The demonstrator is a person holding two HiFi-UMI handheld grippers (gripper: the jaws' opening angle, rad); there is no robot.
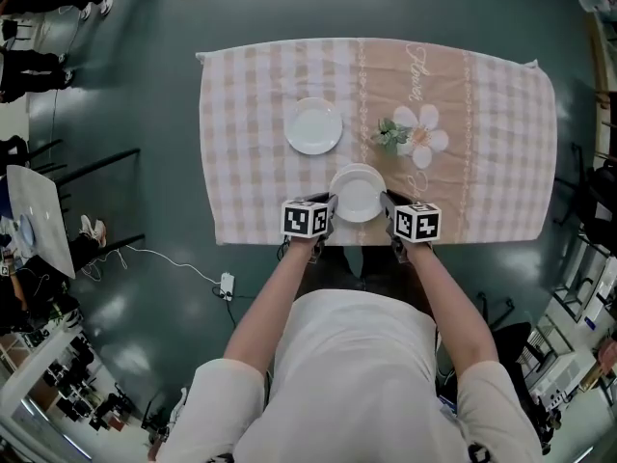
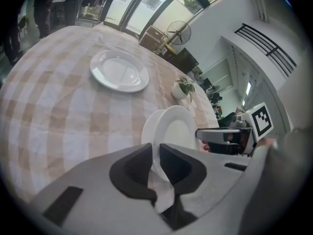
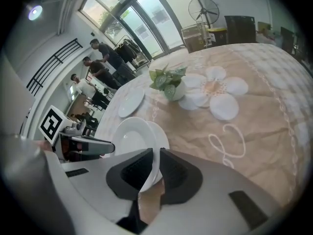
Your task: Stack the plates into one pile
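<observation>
Left tongs [image 2: 155,163]: clamped on plate [image 1: 358,196], left rim
Right tongs [image 3: 157,168]: clamped on right rim
Desk [image 1: 241,162] near edge: near the plate

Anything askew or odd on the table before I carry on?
Nothing spilled or broken. The held plate, gripped at opposite edges by the left gripper and right gripper, shows a second white rim offset on its far side, possibly another plate sitting off-centre beneath it.

Both your arms reach forward, angled down — left tongs [image 1: 331,208] and right tongs [image 1: 387,208] clamped on the plate [image 1: 358,193].
</observation>
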